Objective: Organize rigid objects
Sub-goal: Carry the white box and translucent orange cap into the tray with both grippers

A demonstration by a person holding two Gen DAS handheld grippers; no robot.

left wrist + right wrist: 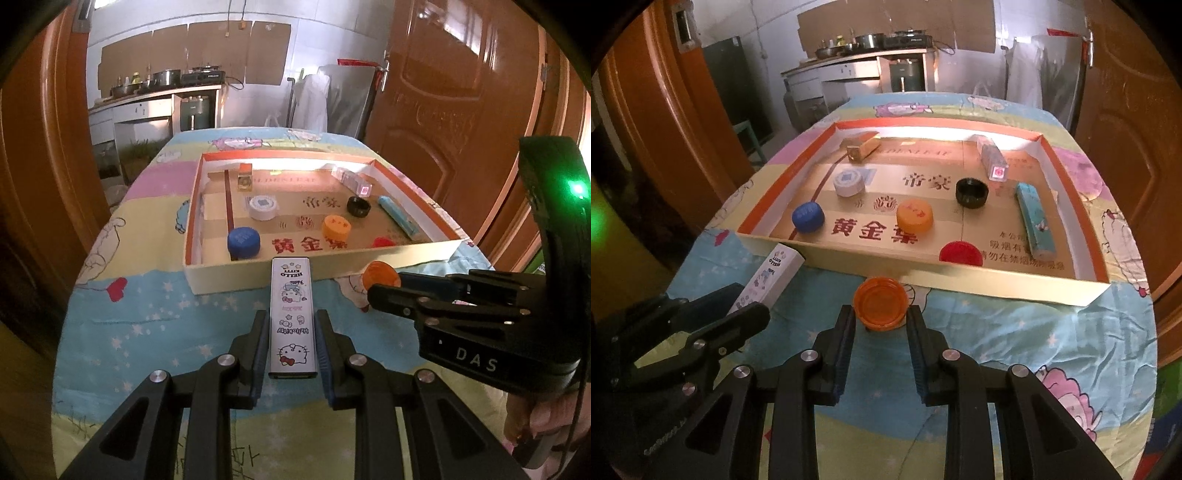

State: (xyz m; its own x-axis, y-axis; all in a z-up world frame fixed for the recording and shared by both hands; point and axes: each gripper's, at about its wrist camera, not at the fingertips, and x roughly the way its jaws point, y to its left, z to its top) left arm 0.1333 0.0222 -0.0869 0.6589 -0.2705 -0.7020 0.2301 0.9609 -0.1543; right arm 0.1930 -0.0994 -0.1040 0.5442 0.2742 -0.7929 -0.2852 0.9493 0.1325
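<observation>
A long white Hello Kitty box lies on the cartoon-print cloth, pointing at the tray's front wall, and my left gripper is shut on its near half. To its right an orange bottle cap sits hollow side up on the cloth, just before the tray. My right gripper is shut on that cap, one pad on each side. In the left wrist view the right gripper comes in from the right with the cap at its tip. The right wrist view shows the left gripper and the white box at the lower left.
The shallow cardboard tray holds a blue cap, white cap, yellow-orange cap, black cap, red cap, a teal box, a gold box and a clear box. Wooden doors flank the table.
</observation>
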